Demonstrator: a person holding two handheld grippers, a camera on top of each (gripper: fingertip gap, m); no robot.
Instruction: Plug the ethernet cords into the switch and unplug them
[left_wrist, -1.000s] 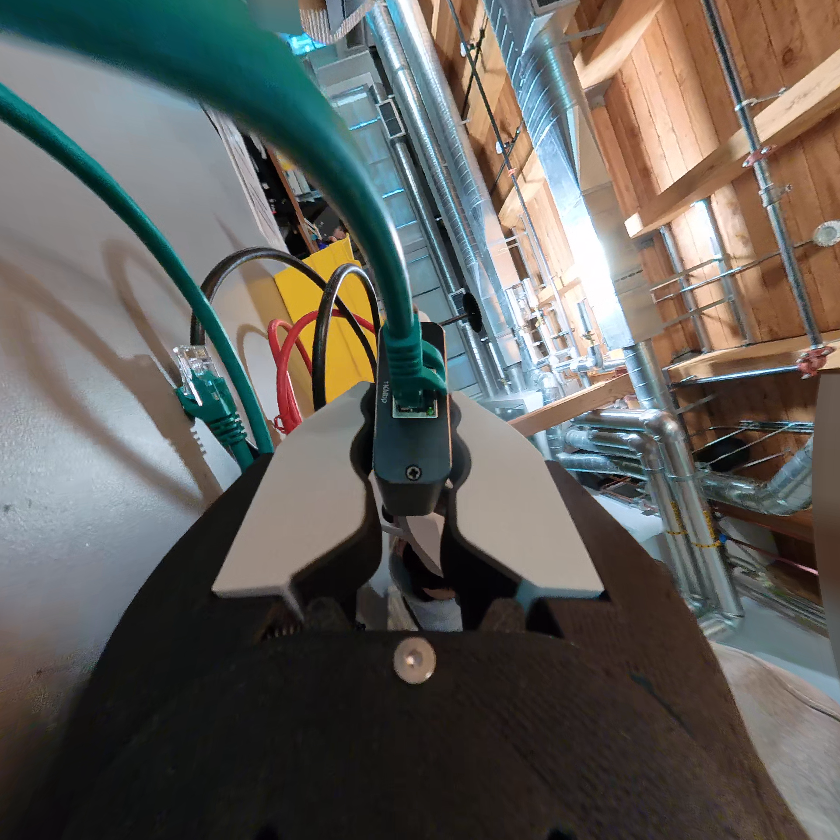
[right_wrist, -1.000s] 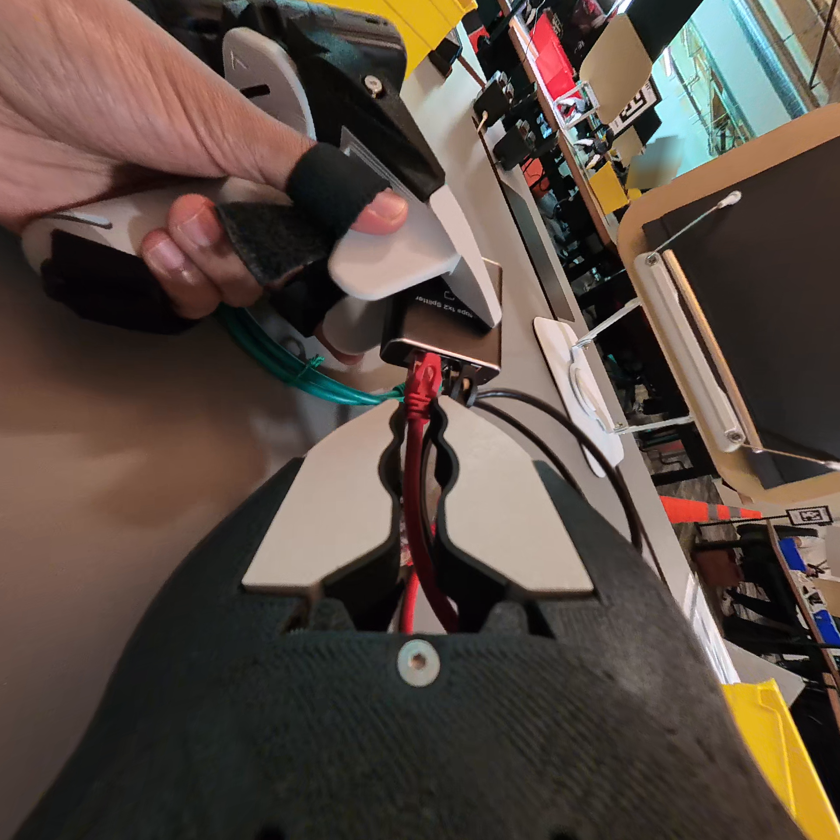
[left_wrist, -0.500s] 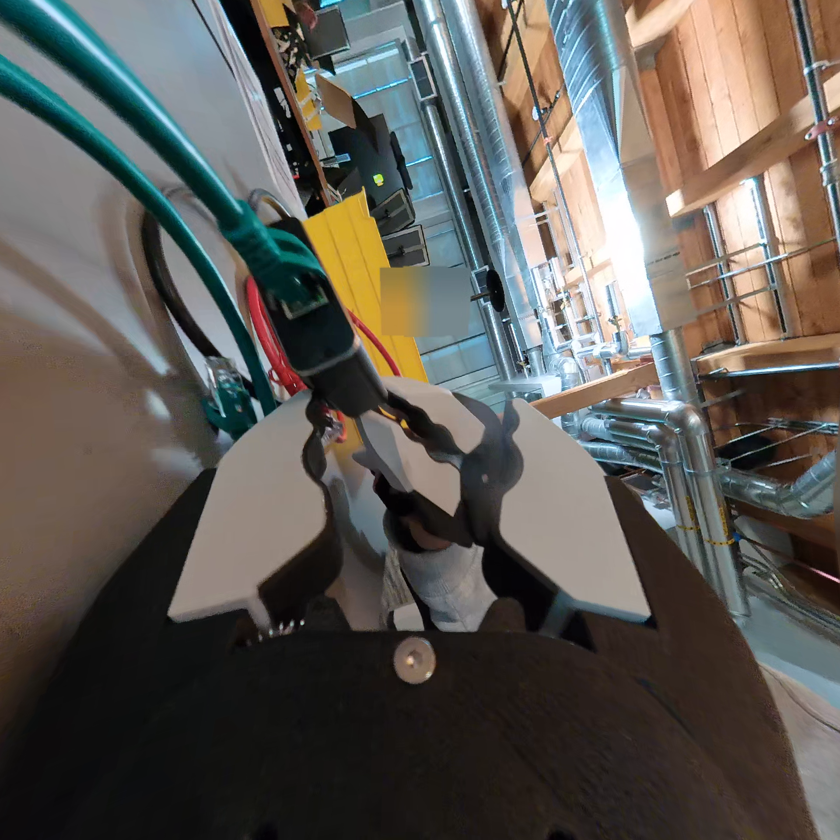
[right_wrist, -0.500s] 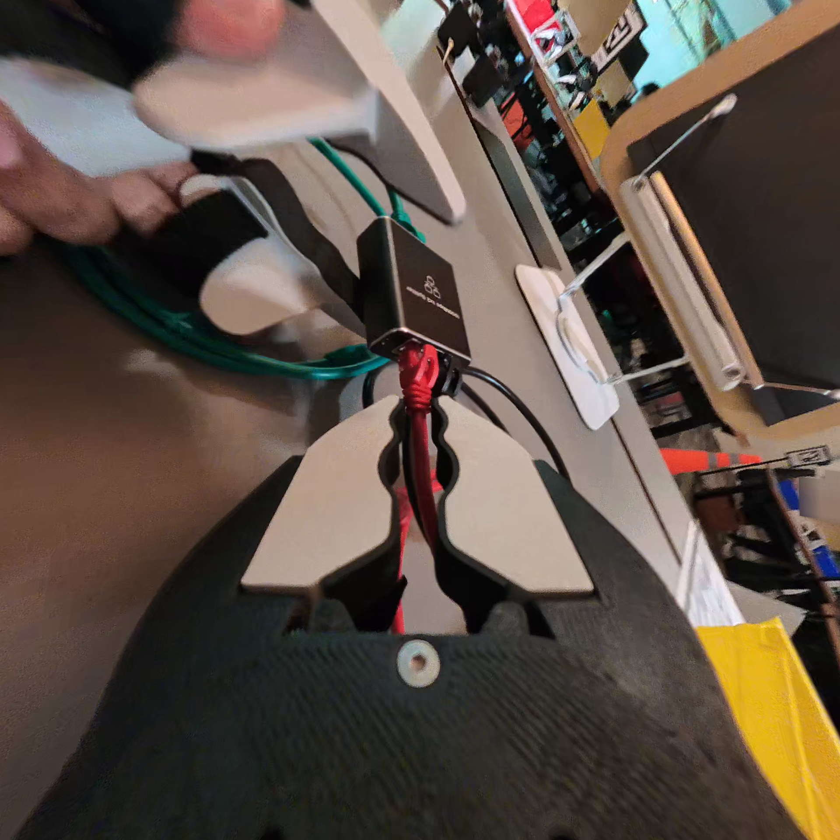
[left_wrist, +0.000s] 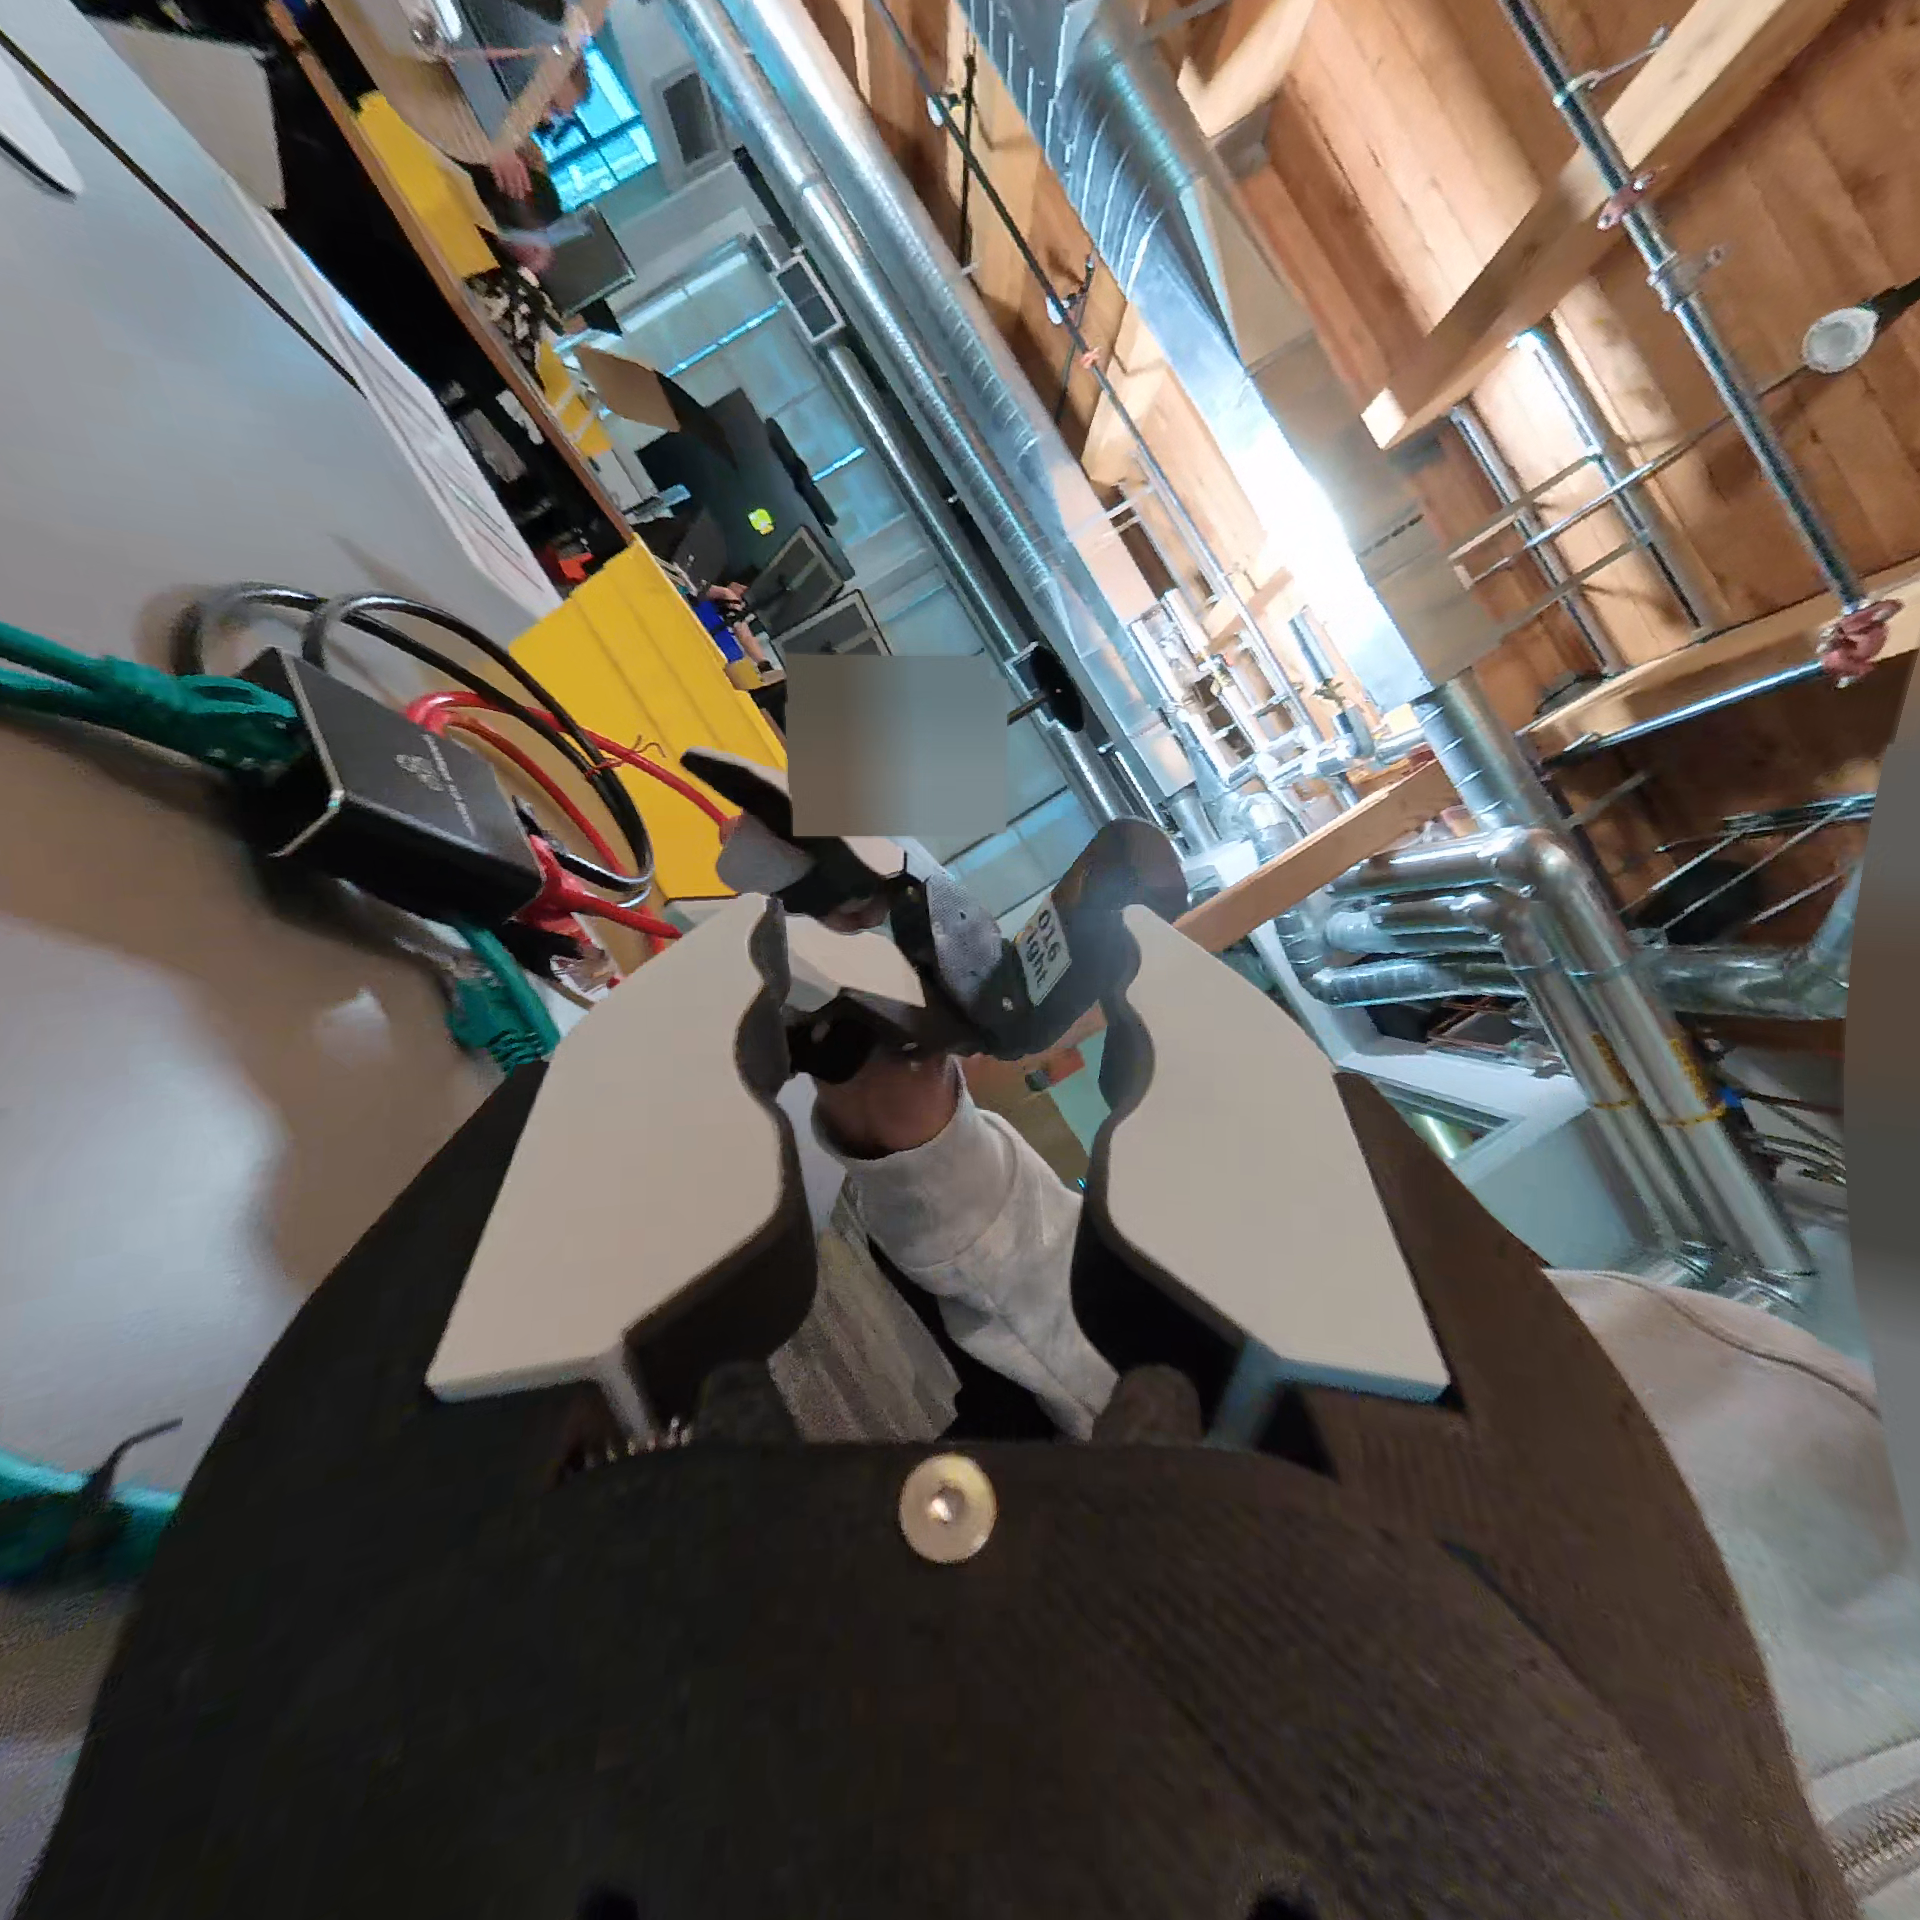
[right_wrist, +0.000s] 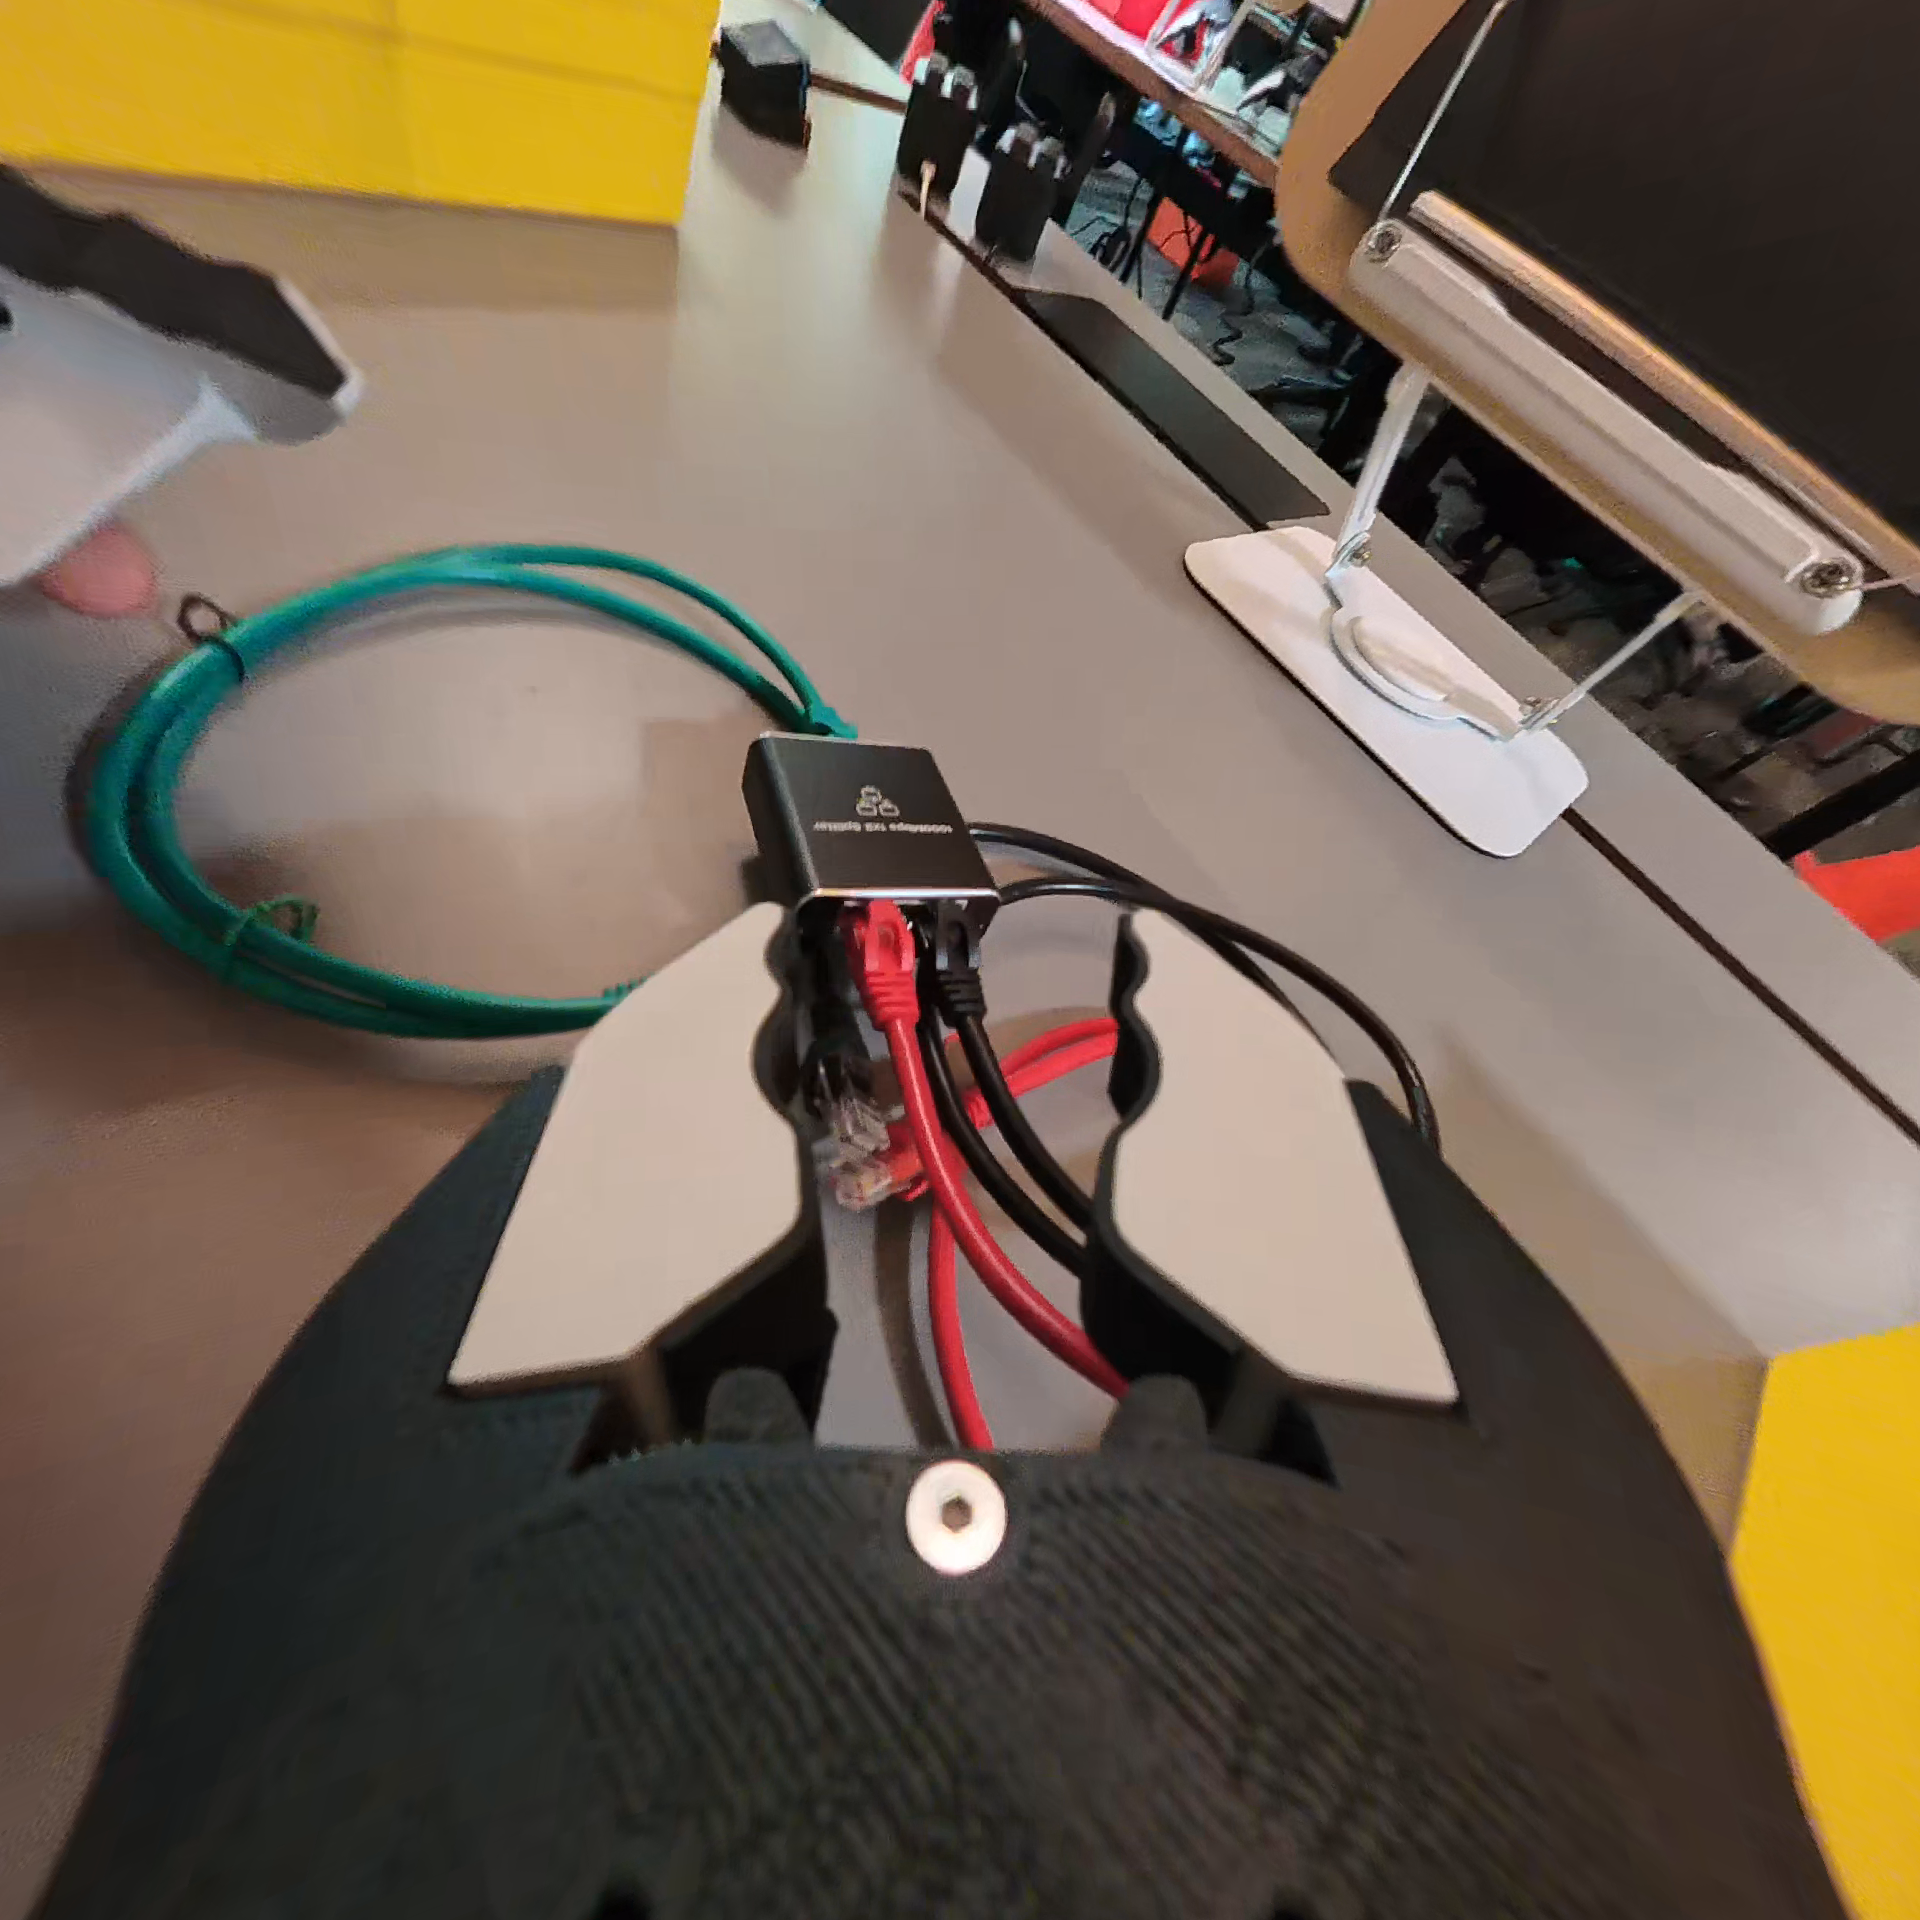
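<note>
The small black switch (right_wrist: 868, 821) lies on the grey table (right_wrist: 935, 447). A green cord (right_wrist: 416, 582) is plugged into its far side. A red cord (right_wrist: 883, 961) and a black cord (right_wrist: 961, 966) are plugged into its near side. My right gripper (right_wrist: 951, 935) is open just behind the switch; the red and black cords run loose between its fingers, untouched by the pads. Loose clear plugs (right_wrist: 852, 1143) lie there too. My left gripper (left_wrist: 945, 935) is open and empty, right of the switch (left_wrist: 395, 800). The right gripper (left_wrist: 748, 821) shows beyond it.
A yellow bin (right_wrist: 343, 94) stands at the table's back. A white stand base (right_wrist: 1392, 675) with a black panel (right_wrist: 1662, 208) above it sits to the right. Black adapters (right_wrist: 977, 145) stand far back. The table edge (right_wrist: 1558, 1247) runs along the right.
My left gripper opened and let go of the switch, which dropped onto the table. My right gripper opened off the red cord and drew back a little.
</note>
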